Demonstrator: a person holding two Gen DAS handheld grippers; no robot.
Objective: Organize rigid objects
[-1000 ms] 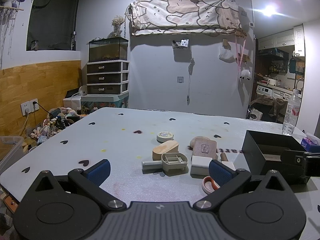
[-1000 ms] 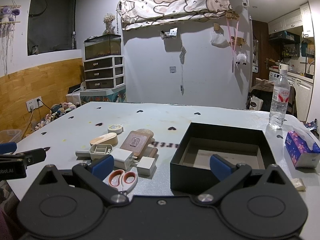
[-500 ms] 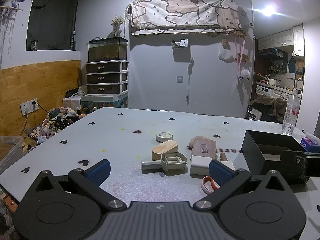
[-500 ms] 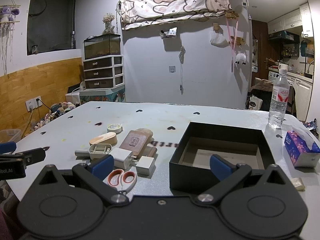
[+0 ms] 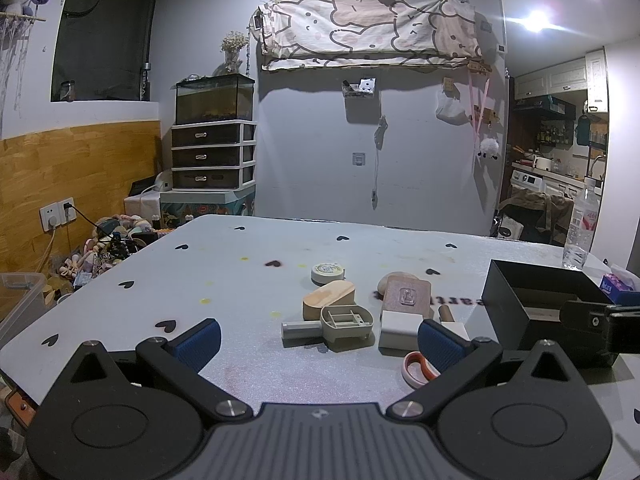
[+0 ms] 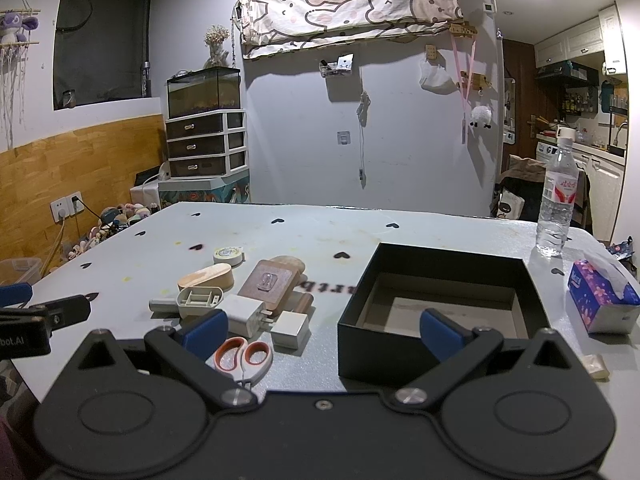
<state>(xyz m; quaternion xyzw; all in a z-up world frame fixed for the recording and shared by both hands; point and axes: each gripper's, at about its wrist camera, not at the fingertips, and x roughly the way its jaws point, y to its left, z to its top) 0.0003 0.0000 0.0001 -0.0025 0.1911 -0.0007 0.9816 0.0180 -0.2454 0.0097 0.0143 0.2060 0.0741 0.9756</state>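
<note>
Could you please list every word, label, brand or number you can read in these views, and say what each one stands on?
"bot.AI": on the left gripper, cut off at the right wrist view's left edge.
"arti"/"artp", partial and inverted: printed on the table beside the black box.
Water bottle label: red print, too small to read.
Round tin lid: unreadable.
Tissue pack: small blurred logo.
Right gripper: no text visible.

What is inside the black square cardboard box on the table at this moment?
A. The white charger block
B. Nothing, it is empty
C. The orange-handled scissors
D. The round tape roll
B: the right wrist view looks into the black square cardboard box and shows only its bare brown floor, while the orange-handled scissors, white charger block and round tape roll all lie on the table to its left.
</note>
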